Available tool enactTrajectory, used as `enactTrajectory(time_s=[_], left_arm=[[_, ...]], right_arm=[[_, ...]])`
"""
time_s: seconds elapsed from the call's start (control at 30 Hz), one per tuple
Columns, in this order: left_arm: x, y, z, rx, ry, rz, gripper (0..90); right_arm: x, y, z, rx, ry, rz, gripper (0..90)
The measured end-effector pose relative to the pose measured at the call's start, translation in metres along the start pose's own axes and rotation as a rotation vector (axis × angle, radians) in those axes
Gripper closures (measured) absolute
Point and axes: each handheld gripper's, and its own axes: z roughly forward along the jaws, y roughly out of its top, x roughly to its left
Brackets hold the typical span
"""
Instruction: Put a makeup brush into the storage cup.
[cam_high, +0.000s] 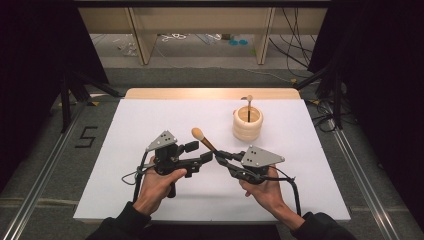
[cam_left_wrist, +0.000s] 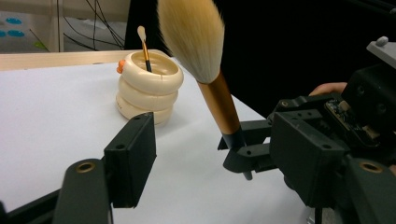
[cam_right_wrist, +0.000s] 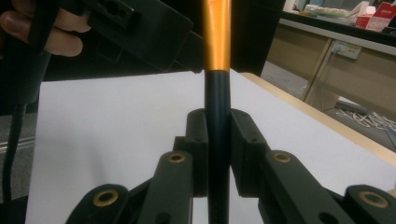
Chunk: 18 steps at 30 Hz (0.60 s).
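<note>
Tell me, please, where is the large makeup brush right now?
In the high view the large makeup brush is mid-table, clamped by the right gripper, left of the cream holder.

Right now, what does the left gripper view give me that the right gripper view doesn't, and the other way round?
Left gripper view alone: the brush's cream bristle head, the ringed cream holder with a small brush standing in it, and the left gripper with its jaws wide apart and empty. Right gripper view alone: the right gripper with its jaws closed on the dark handle, and shelving past the table's far edge. Both: the large brush's copper ferrule, the white table surface, and the opposite hand's gripper.
</note>
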Motion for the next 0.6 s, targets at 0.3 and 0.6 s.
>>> enactTrajectory(time_s=[0.3,0.6], left_arm=[[-0.0005,0.0003,0.0052,-0.033,-0.011,-0.024,37.0],[-0.0002,-0.0004,0.0066,-0.062,-0.022,-0.041,44.7]], right_arm=[[0.0020,0.0006,0.0022,-0.018,0.003,0.011,78.8],[0.0017,0.0004,0.0044,-0.040,0.008,0.035,78.8]])
